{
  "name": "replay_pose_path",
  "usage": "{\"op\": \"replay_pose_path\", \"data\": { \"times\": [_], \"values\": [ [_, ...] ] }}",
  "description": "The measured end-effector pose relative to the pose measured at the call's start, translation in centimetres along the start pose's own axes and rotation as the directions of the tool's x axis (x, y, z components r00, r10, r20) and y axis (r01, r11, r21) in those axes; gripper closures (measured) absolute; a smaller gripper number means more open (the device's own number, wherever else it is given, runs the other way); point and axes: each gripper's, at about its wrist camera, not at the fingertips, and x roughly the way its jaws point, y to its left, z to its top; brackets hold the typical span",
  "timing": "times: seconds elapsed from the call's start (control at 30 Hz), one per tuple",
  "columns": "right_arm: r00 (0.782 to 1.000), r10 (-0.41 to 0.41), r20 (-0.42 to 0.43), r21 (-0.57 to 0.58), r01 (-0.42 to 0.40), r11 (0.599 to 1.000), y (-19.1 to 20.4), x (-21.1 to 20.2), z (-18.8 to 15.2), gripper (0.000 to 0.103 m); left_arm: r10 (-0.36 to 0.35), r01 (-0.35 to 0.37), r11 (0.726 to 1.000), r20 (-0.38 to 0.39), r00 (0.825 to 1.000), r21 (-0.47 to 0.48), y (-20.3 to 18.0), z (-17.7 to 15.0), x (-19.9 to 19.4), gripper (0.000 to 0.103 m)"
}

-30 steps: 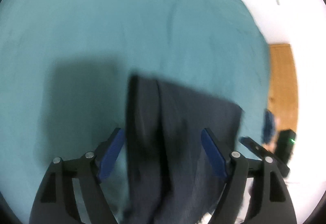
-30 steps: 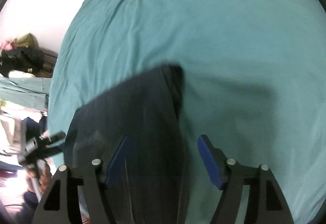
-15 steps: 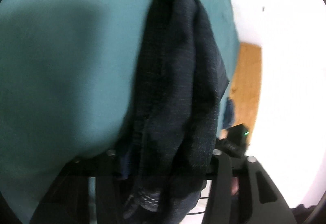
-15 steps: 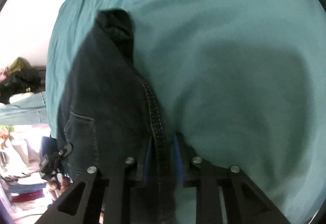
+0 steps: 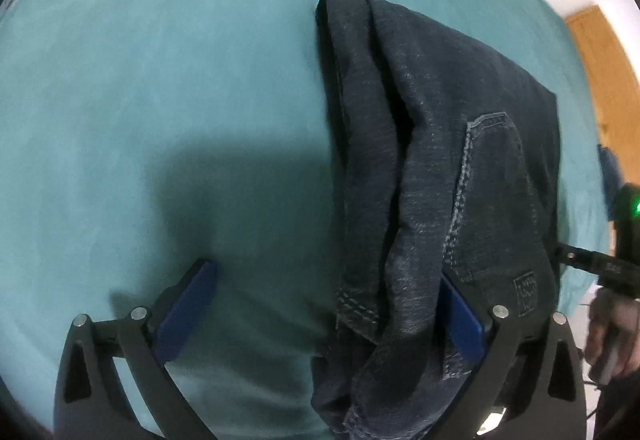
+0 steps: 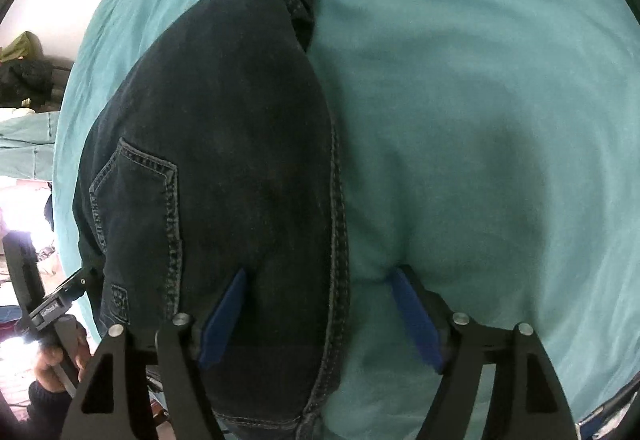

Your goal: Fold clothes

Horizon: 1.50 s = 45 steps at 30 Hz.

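Honestly can't read the small patch (image 5: pixel 525 290) on the folded jeans (image 5: pixel 440 144), lying on the teal bed (image 5: pixel 160 80). Left gripper (image 5: pixel 326 304) and right gripper (image 6: pixel 318 314) both spread wide, gripping nothing, straddling the near denim edge.

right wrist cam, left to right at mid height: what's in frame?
Room clutter at the edge → teal bedsheet strip → folded dark jeans, back pocket on their left part → open teal bedsheet with shadow.
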Motion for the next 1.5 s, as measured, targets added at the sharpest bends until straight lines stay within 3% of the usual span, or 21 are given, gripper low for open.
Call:
{"op": "replay_pose_path", "data": {
  "times": [0.17, 0.3, 0.43, 0.57, 0.6, 0.67, 0.83, 0.9, 0.93, 1.0, 1.03, 1.07, 1.1, 1.13, 1.17, 1.2, 1.27, 1.33, 1.4, 1.43, 1.5],
  "values": [
    [0.999, -0.033, -0.002, 0.008, 0.033, 0.999, 1.3, 0.4, 0.4, 0.022, 0.172, -0.174, 0.982, 0.027, 0.985, 0.070, -0.9, -0.4, -2.0, 0.000],
    [0.980, -0.186, 0.065, -0.062, 0.190, 0.980, 5.2, -1.6, -0.6, 0.022, 0.259, -0.259, 0.965, -0.012, 0.966, 0.037, -1.0, -0.7, -5.0, 0.000],
    [0.981, -0.158, 0.111, -0.157, 0.175, 0.972, 10.0, -2.1, -3.2, 0.018, 0.282, -0.281, 0.959, -0.024, 0.959, 0.043, -2.2, -2.6, -7.6, 0.000],
    [0.969, -0.242, 0.056, -0.196, 0.248, 0.949, 11.4, 2.4, -4.5, 0.018, 0.344, -0.336, 0.935, -0.055, 0.937, 0.110, -2.3, -5.0, -4.7, 0.000],
    [0.967, -0.250, 0.040, -0.185, 0.253, 0.950, 11.0, 3.3, -4.5, 0.016, 0.332, -0.326, 0.940, -0.050, 0.942, 0.102, -1.5, -5.4, -4.3, 0.000],
    [0.967, -0.256, 0.004, -0.157, 0.253, 0.955, 10.1, 5.0, -4.5, 0.000, 0.283, -0.279, 0.958, -0.054, 0.958, 0.067, 0.7, -6.1, -3.7, 0.000],
    [0.991, -0.102, -0.086, -0.099, 0.093, 0.991, 8.9, 5.4, -2.8, 0.000, 0.278, -0.273, 0.957, -0.051, 0.959, 0.095, 3.0, -6.9, -4.9, 0.000],
    [0.991, 0.059, -0.123, -0.101, -0.072, 0.992, 8.0, 4.4, -1.2, 0.000, 0.224, -0.217, 0.972, -0.072, 0.972, 0.093, 4.8, -6.3, -7.0, 0.000],
    [0.979, 0.144, -0.143, -0.100, -0.159, 0.982, 7.4, 4.0, -0.3, 0.000, 0.170, -0.166, 0.983, -0.062, 0.983, 0.077, 6.4, -5.9, -8.2, 0.000],
    [0.952, 0.267, -0.149, -0.119, -0.285, 0.951, 6.2, 3.9, 1.5, 0.000, -0.027, 0.027, 1.000, -0.004, 1.000, -0.003, 11.5, -4.9, -10.6, 0.000],
    [0.935, 0.322, -0.146, -0.111, -0.339, 0.934, 5.4, 4.1, 2.6, 0.000, -0.158, 0.159, 0.986, 0.013, 0.987, -0.056, 14.5, -4.4, -10.9, 0.000],
    [0.916, 0.376, -0.140, -0.065, -0.388, 0.919, 4.4, 4.5, 3.9, 0.000, -0.352, 0.350, 0.926, 0.009, 0.936, -0.138, 18.0, -3.9, -9.8, 0.000],
    [0.894, 0.429, -0.130, -0.014, -0.434, 0.901, 3.3, 4.8, 5.1, 0.000, -0.512, 0.501, 0.835, 0.010, 0.859, -0.227, 20.9, -3.7, -8.0, 0.000],
    [0.869, 0.480, -0.118, 0.036, -0.479, 0.877, 2.3, 5.1, 6.4, 0.000, -0.611, 0.586, 0.746, 0.024, 0.791, -0.317, 23.3, -3.6, -6.0, 0.000],
    [0.844, 0.524, -0.117, 0.059, -0.521, 0.851, 1.7, 5.6, 7.3, 0.000, -0.693, 0.649, 0.645, 0.050, 0.719, -0.403, 25.6, -3.6, -3.9, 0.000],
    [0.813, 0.571, -0.116, 0.088, -0.564, 0.821, 1.3, 6.5, 8.0, 0.000, -0.733, 0.686, 0.596, 0.067, 0.677, -0.418, 26.7, -3.5, -3.3, 0.000],
    [0.780, 0.615, -0.113, 0.098, -0.608, 0.788, 3.1, 9.1, 7.7, 0.000, -0.801, 0.758, 0.513, 0.091, 0.591, -0.403, 28.0, -3.3, -3.1, 0.000],
    [0.753, 0.648, -0.118, 0.071, -0.644, 0.761, 7.1, 12.6, 5.8, 0.000, -0.871, 0.824, 0.393, 0.122, 0.476, -0.408, 28.5, -3.6, -3.2, 0.000],
    [0.676, 0.723, -0.144, 0.092, -0.718, 0.689, 10.0, 14.7, 5.8, 0.000, -0.898, 0.841, 0.357, 0.098, 0.429, -0.406, 28.2, -3.7, -2.6, 0.000],
    [0.652, 0.741, -0.160, 0.097, -0.737, 0.669, 12.0, 16.7, 5.4, 0.000, -0.900, 0.837, 0.367, 0.072, 0.430, -0.406, 26.5, -4.5, -1.7, 0.000],
    [0.655, 0.734, -0.181, 0.061, -0.737, 0.673, 10.5, 12.8, 5.8, 0.000, -0.892, 0.832, 0.404, 0.037, 0.450, -0.380, 25.6, -4.3, -1.5, 0.000]
  ]
}}
